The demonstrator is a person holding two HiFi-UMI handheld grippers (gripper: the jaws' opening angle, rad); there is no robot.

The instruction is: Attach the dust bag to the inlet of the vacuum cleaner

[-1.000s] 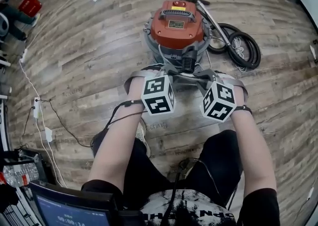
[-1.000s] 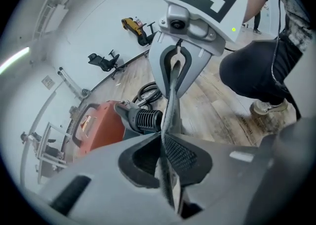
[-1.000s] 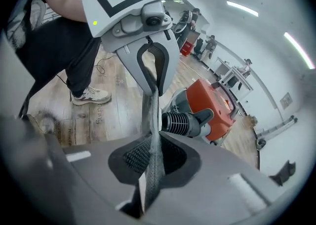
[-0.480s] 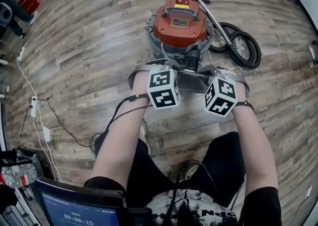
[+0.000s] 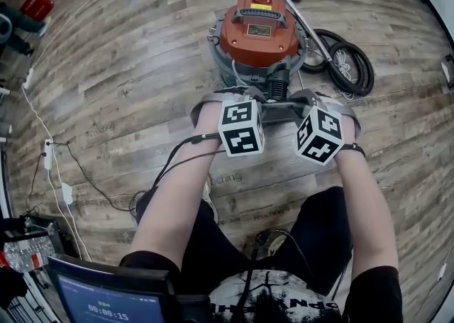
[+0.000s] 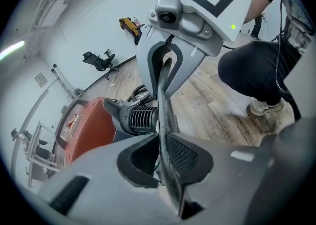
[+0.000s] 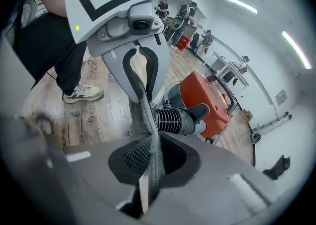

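The orange vacuum cleaner (image 5: 257, 27) stands on the wood floor, its black ribbed inlet (image 5: 278, 89) pointing toward me. A grey dust bag (image 5: 273, 110) is stretched between both grippers right in front of the inlet. My left gripper (image 6: 163, 164) has the bag's edge between its pads, and its jaws are opening. The inlet (image 6: 140, 118) lies just beyond them. My right gripper (image 7: 148, 164) is shut on the bag's other edge, with the inlet (image 7: 175, 119) close ahead. In the head view the marker cubes hide both sets of fingertips.
A coiled black hose (image 5: 344, 66) and a metal wand (image 5: 305, 23) lie right of the vacuum. Cables and a power strip (image 5: 51, 155) trail across the floor at the left. A laptop screen (image 5: 106, 300) is at the bottom left. My legs are below the grippers.
Both grippers and the bag sit a touch nearer the inlet than a second ago. Both still have the bag's edge between their jaws.
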